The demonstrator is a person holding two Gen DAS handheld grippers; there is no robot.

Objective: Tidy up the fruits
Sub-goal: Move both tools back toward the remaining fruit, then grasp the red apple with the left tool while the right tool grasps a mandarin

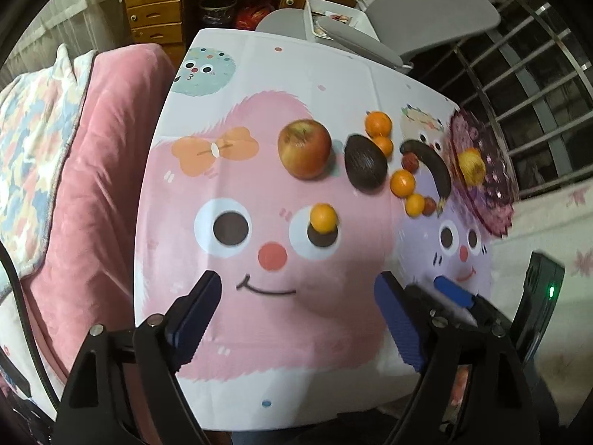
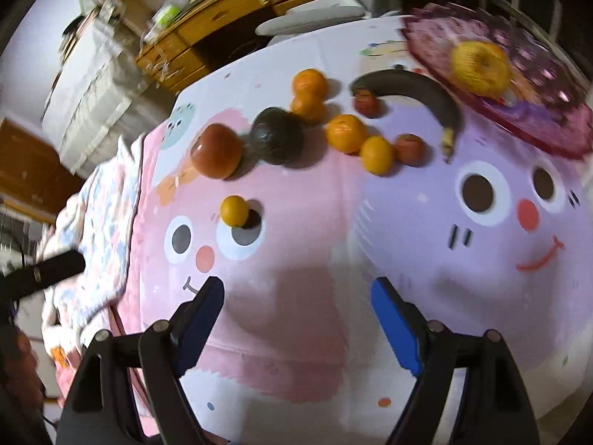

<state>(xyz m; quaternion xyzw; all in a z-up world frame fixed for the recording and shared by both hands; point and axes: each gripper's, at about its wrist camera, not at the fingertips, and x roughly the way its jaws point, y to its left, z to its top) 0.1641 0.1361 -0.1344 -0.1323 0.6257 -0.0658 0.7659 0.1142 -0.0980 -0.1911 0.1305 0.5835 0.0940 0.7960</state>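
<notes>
Two wrist cameras, both looking steeply down on the table.
We see from each, past its own fingers, the same cartoon tablecloth: the left from near the pink bedding, the right closer to the purple plate.

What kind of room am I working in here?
Probably a bedroom or living space at home: a pink quilt beside the table, wooden drawers behind, and a cartoon tablecloth under the fruit.
</notes>
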